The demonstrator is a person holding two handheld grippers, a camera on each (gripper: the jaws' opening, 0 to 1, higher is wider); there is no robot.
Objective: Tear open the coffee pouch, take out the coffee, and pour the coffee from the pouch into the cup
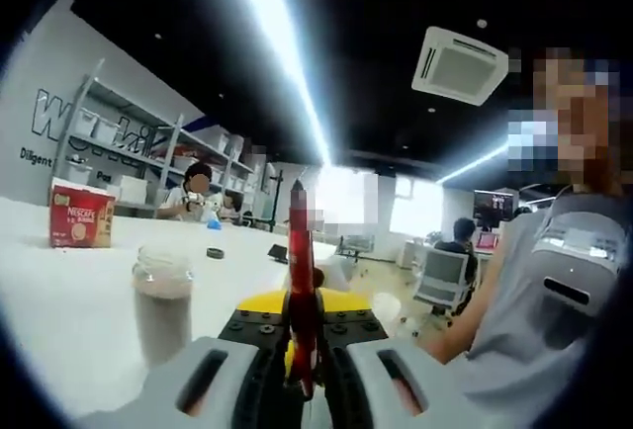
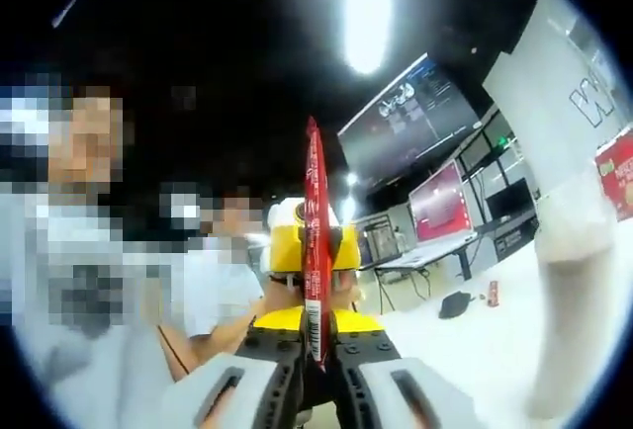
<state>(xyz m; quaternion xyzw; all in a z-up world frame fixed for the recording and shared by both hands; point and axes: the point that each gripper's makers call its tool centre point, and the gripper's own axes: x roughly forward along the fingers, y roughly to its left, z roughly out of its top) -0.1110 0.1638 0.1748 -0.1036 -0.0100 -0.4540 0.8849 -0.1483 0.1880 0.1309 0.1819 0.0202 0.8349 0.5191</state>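
Coffee pouch (image 1: 300, 281), a slim red stick, stands edge-on between the jaws of the left gripper (image 1: 302, 375), which are closed on its lower end. In the right gripper view the same red stick (image 2: 316, 241) rises between the jaws of the right gripper (image 2: 316, 370), closed on it too. Just past each pair of jaws the yellow-and-black body of the other gripper shows, so the two tools face one another with the stick held up between them, above the table.

Left of the left gripper, near and a little ahead, stands the cup (image 1: 162, 300), a clear one with a pale lower part, on the white table (image 1: 59, 291). Farther off on that side sits a red Nescafe box (image 1: 81, 216). Beyond the grippers a person in a grey shirt (image 1: 534, 291) is close by, with others seated further back.

By my reading the tearing step is in hand: both ends are gripped and the pouch looks unopened, though its top edge is too thin to judge. Next, the grippers would need to pull or twist against each other to split the seal, keeping the stick upright so nothing spills before it is carried over the cup.
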